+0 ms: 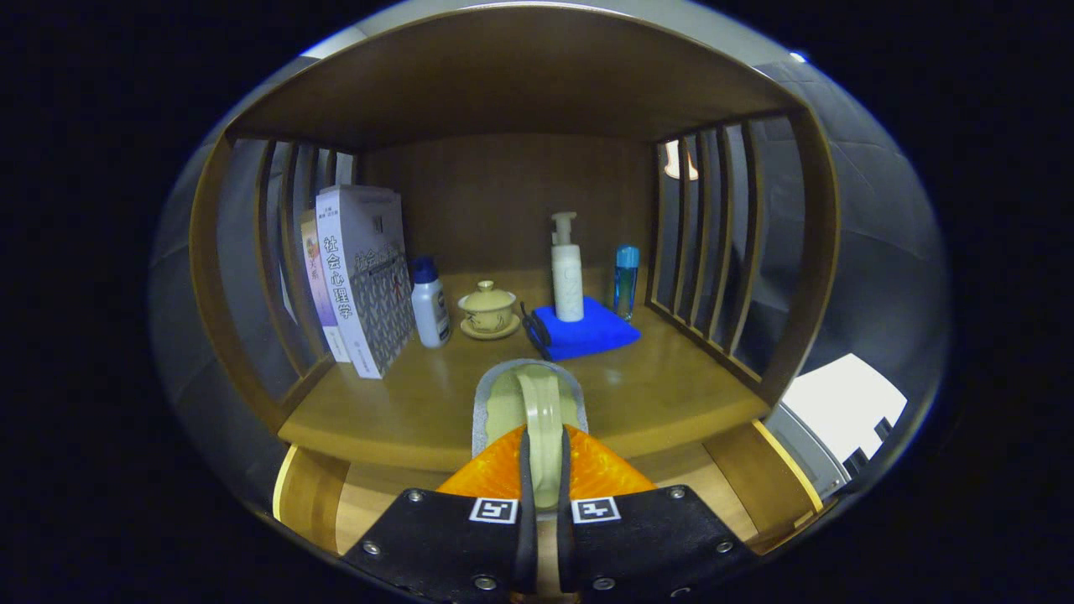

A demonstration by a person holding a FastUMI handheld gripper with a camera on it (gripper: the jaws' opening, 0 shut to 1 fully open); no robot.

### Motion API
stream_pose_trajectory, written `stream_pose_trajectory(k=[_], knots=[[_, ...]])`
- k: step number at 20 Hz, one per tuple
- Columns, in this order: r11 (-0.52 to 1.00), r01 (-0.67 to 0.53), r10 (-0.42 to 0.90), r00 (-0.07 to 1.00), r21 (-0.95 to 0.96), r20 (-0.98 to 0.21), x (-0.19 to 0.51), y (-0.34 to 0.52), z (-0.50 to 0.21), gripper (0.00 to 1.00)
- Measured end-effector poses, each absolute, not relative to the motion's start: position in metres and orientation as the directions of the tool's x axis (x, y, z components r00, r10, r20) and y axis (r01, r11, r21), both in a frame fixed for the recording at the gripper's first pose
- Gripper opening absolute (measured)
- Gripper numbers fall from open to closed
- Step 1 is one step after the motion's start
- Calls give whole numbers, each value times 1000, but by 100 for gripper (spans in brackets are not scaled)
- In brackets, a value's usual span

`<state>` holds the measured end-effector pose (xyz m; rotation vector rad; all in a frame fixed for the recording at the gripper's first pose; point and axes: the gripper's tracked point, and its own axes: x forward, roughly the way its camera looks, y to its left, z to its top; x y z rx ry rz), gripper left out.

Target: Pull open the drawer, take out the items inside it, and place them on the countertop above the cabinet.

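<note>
Gripper view: gripper (544,470) clamped on a pale cream item (541,411), both fingers pressing its thin upright central ridge or handle. Looks like a scoop or lidded dish with a grey rim; exact kind unclear. Held just ahead of the fingertips, over the front edge of the countertop (419,403); whether touching the wood or just above it, cannot tell.

Below and around the fingers, open drawer (319,495), light wooden walls visible left and right. Contents hidden by the gripper.

On the countertop, inside the slatted wooden shelf bay:
- books (357,277) standing upright at the left, against the slats
- small white bottle with blue cap (430,306) just right of the books
- lidded tea cup on saucer (487,309) next to that bottle
- blue cloth (587,331) folded flat, right of the cup, dark object along its left edge, too small to identify
- white pump bottle (567,277) standing on the cloth
- blue bottle (625,281) just behind the cloth's right corner, near the right slats

All well beyond the held item.
</note>
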<state>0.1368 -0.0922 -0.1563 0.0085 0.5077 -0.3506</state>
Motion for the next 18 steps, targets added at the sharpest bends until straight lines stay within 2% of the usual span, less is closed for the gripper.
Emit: stream_pose_trajectory(k=[7, 13, 18], knots=[[953, 290, -298, 859, -84, -416, 181, -102, -162, 11], [957, 286, -282, 861, -56, -424, 207, -112, -171, 13], [959, 283, -259, 864, -10, -432, 225, -119, -178, 20]])
